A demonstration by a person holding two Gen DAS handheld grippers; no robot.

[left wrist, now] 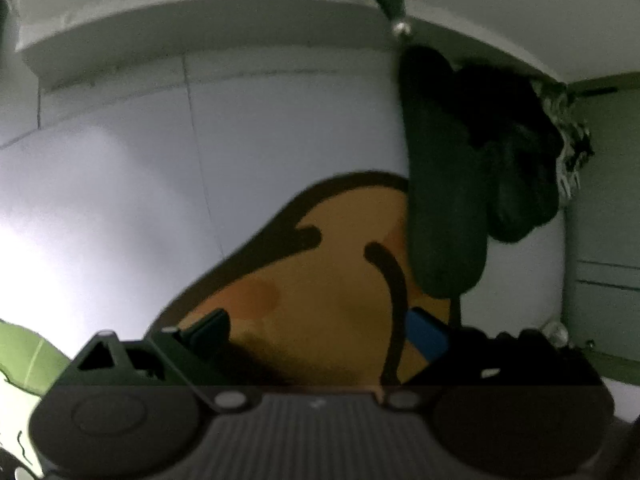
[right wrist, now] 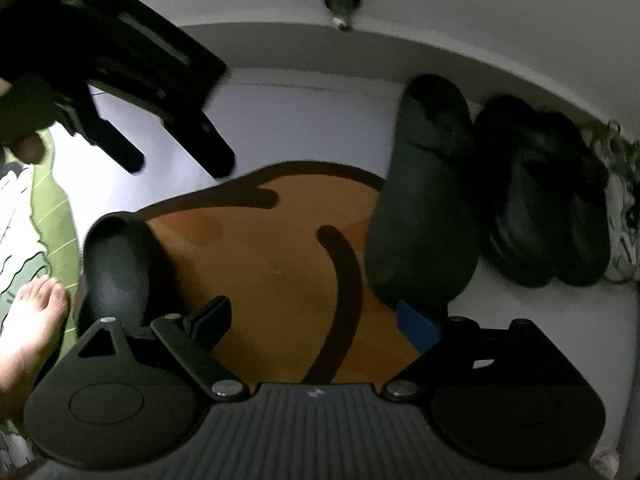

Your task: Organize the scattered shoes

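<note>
A black slipper (right wrist: 116, 264) lies on the left edge of an orange mat (right wrist: 272, 272). Its mate (right wrist: 424, 200) lies at the mat's right edge, toe toward the wall; it also shows in the left wrist view as a black slipper (left wrist: 440, 208). My right gripper (right wrist: 314, 320) hangs open above the mat between the two slippers, with nothing between its fingers. My left gripper (right wrist: 178, 166) hovers open at the upper left, above the floor. In its own view the left gripper (left wrist: 318, 332) is open over the orange mat (left wrist: 320, 300) and holds nothing.
A pair of dark sandals (right wrist: 540, 200) and a white patterned sneaker (right wrist: 624, 216) stand along the wall at the right. A green mat (right wrist: 52, 208) and a person's bare foot (right wrist: 32, 328) are at the left. A door stopper (right wrist: 342, 0) sticks out of the wall.
</note>
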